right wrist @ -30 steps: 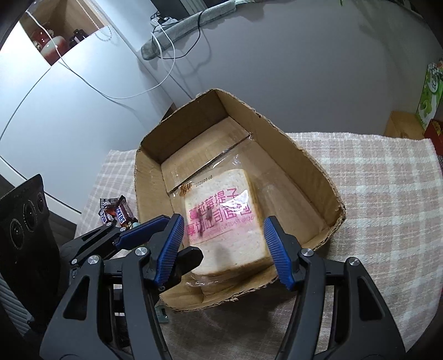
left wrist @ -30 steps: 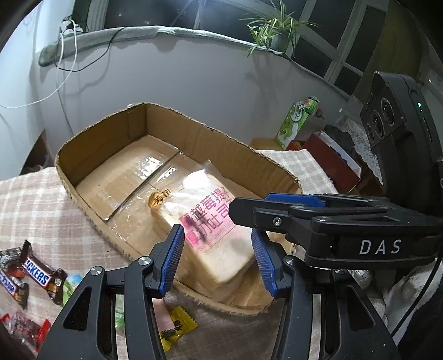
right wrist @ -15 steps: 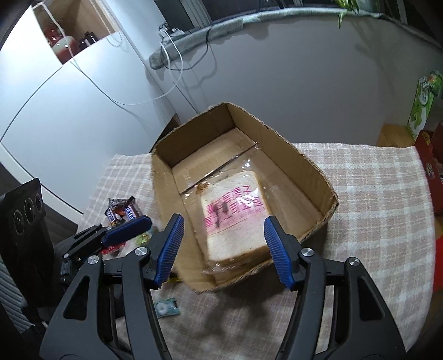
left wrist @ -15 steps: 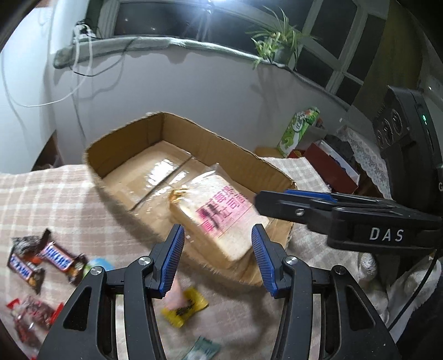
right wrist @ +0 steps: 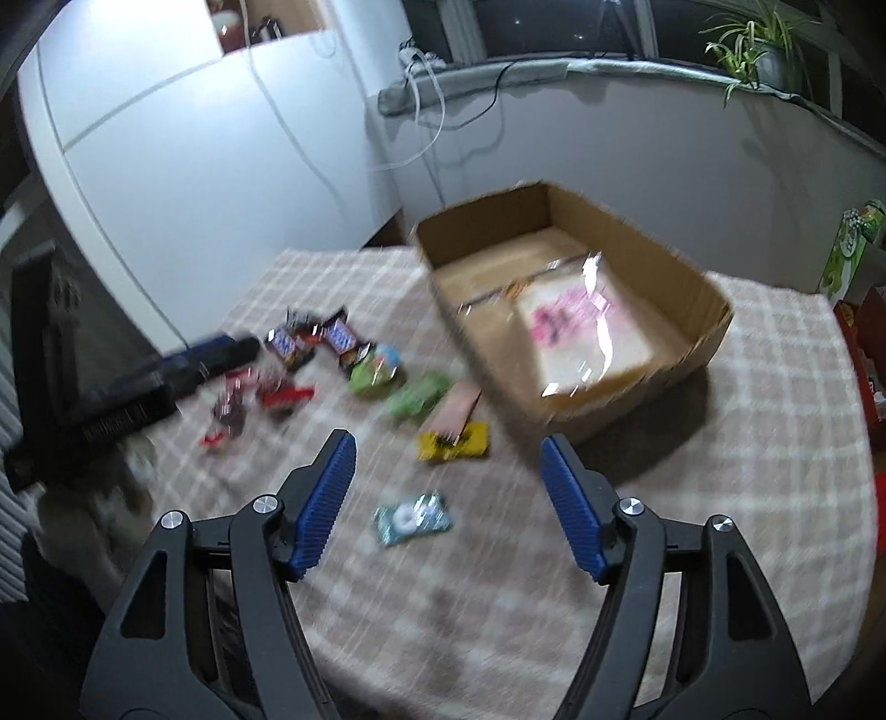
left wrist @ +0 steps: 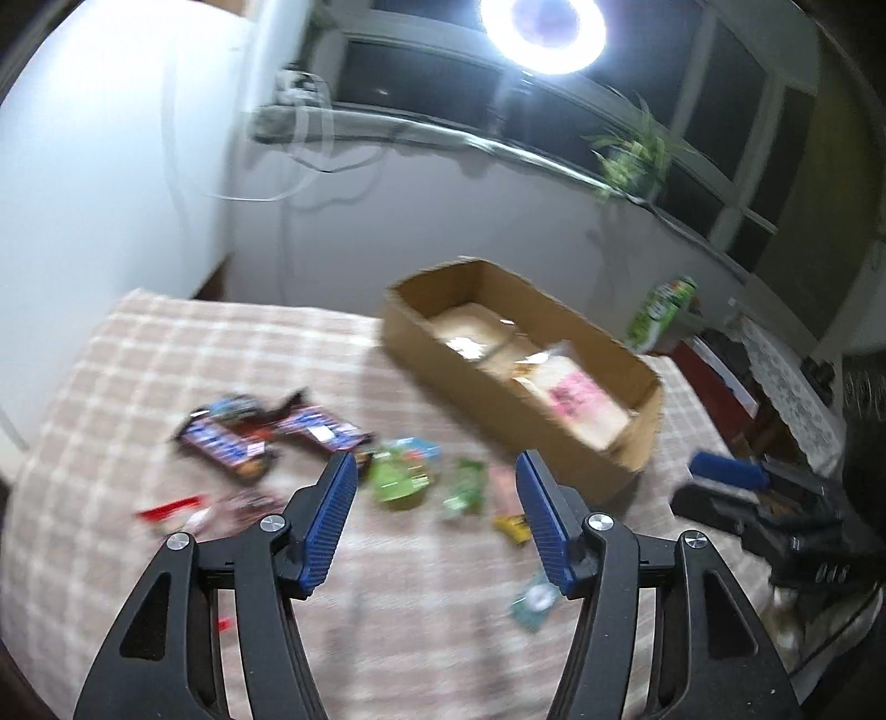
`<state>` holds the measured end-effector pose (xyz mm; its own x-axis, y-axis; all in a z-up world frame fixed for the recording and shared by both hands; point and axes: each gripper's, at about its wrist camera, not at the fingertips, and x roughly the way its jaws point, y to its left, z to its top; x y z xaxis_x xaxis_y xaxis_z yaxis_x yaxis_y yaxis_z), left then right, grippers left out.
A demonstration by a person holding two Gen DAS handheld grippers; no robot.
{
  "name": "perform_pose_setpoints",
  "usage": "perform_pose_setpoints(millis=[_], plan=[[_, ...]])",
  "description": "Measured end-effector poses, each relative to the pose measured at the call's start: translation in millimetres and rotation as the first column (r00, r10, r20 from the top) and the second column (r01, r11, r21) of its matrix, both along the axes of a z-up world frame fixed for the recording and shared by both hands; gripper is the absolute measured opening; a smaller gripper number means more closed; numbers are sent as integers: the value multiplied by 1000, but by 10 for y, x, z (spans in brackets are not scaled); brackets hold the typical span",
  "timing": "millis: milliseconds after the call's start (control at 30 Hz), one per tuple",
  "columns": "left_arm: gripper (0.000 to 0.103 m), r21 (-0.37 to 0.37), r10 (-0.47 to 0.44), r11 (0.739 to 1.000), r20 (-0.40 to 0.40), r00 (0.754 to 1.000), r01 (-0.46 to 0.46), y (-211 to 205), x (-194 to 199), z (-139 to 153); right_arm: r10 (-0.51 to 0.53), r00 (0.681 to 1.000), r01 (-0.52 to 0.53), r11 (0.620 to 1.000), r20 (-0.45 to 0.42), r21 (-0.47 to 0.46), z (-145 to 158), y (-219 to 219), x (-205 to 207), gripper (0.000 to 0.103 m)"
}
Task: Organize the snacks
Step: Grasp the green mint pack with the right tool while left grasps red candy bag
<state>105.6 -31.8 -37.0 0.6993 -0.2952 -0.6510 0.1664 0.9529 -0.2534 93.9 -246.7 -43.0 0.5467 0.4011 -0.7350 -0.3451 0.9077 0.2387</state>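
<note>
An open cardboard box (left wrist: 459,360) (right wrist: 692,277) stands on the checked tablecloth and holds a bagged loaf of sliced bread (left wrist: 576,404) (right wrist: 581,338). Loose snacks lie to its left: Snickers bars (left wrist: 266,437) (right wrist: 310,340), green packets (left wrist: 401,476) (right wrist: 415,396), a yellow packet (right wrist: 454,443), a small green sachet (right wrist: 412,518). My left gripper (left wrist: 434,515) is open and empty above the snacks. My right gripper (right wrist: 448,498) is open and empty above the cloth, near the sachet. Both views are blurred.
A white wall and a window sill with a potted plant (right wrist: 758,39) lie behind the table. A green carton (left wrist: 662,313) and red boxes stand to the right of the table. A bright ring lamp (left wrist: 540,33) shines above.
Both grippers have pulled back and up from the box, leaving the bread inside it. The left view has swung left over the loose snacks. Both stayed open.
</note>
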Motion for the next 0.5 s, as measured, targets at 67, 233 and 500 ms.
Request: perform_pose_setpoints(millis=[67, 233, 500], plan=[[59, 9, 45, 999, 6, 999, -45, 175, -92, -30, 9, 1000, -9, 1000, -5, -24, -94, 85, -75, 72], [59, 14, 121, 993, -26, 992, -121, 566, -286, -192, 53, 998, -55, 996, -26, -77, -351, 288, -189, 72], [60, 30, 209, 978, -73, 975, -208, 971, -460, -428, 105, 993, -112, 982, -52, -152, -570, 465, -126, 72]])
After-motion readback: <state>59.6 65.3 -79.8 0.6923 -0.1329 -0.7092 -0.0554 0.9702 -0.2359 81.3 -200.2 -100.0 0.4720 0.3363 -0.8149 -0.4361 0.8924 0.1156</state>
